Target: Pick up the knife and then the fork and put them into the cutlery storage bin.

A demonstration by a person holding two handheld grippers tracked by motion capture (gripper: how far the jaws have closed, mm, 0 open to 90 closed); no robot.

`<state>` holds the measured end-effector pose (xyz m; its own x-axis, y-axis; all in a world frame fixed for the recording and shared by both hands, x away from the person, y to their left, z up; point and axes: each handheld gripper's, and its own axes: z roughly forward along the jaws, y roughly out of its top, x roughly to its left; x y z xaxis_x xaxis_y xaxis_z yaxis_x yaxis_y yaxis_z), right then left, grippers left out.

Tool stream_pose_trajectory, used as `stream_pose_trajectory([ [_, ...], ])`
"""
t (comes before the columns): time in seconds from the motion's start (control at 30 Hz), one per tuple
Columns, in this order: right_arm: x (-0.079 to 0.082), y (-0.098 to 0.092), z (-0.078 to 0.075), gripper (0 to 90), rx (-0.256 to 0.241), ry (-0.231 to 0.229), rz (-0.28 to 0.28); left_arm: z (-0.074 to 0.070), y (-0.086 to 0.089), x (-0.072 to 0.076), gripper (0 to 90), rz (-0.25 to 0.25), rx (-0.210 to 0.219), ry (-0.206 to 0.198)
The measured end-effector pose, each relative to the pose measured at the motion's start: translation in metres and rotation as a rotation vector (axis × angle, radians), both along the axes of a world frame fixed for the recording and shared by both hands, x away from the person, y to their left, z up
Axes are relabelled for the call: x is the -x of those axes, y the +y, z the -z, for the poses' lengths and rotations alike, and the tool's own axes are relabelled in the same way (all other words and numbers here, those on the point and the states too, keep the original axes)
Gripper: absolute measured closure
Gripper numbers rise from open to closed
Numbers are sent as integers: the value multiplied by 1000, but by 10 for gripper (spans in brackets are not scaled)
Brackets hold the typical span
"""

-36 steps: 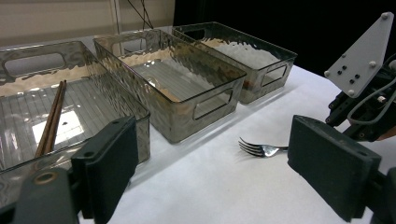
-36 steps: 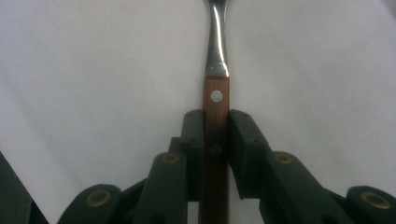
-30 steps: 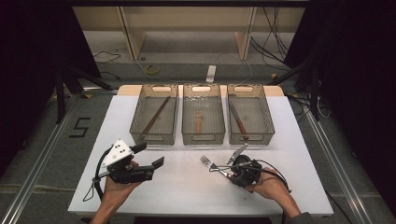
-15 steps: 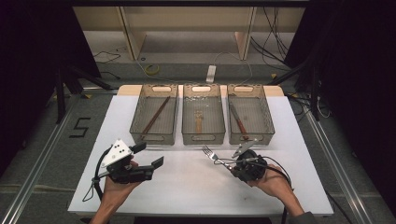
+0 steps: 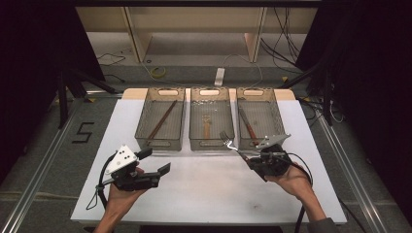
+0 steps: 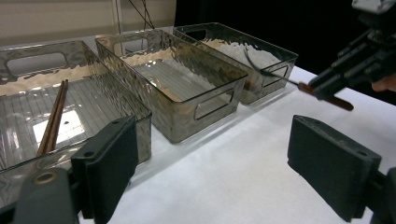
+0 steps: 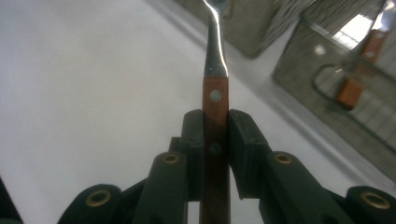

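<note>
A fork point(image 5: 231, 144) with a brown wooden handle is clamped in my right gripper point(image 5: 253, 158), tines pointing toward the front of the middle bin point(image 5: 210, 144). In the right gripper view the jaws of that gripper point(image 7: 215, 135) press both sides of the fork handle point(image 7: 215, 100). My left gripper point(image 5: 155, 161) hovers open over the white table point(image 5: 204, 194), in front of the left bin point(image 5: 160, 143). In the left gripper view its gripper point(image 6: 219, 177) has wide-apart jaws with nothing between them, and the fork point(image 6: 275, 77) is held near the bins.
Three clear bins stand in a row at the table's far side. Chopsticks point(image 5: 163, 119) lie in the left bin, another wooden-handled utensil point(image 5: 207, 127) in the middle one, a knife point(image 5: 247, 125) in the right bin point(image 5: 279, 121).
My right gripper has carried the fork forward and slightly right, up toward the bins. The left gripper has stayed in place, still open.
</note>
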<state>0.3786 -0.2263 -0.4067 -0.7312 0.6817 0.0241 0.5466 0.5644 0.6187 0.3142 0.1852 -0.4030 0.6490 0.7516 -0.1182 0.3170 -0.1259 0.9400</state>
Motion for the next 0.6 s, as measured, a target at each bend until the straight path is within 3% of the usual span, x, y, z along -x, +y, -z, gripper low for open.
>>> stream_pose_trajectory([
  [0.2,-15,-11,-18,771,-64,-57,60,0,1,0,160,-5,7,-1],
  [0.37,-25,-19,-28,771,-89,-86,104,0,1,0,160,-6,7,1],
  [0.6,-41,-25,-35,771,-91,-102,158,1,0,0,160,-6,6,1],
])
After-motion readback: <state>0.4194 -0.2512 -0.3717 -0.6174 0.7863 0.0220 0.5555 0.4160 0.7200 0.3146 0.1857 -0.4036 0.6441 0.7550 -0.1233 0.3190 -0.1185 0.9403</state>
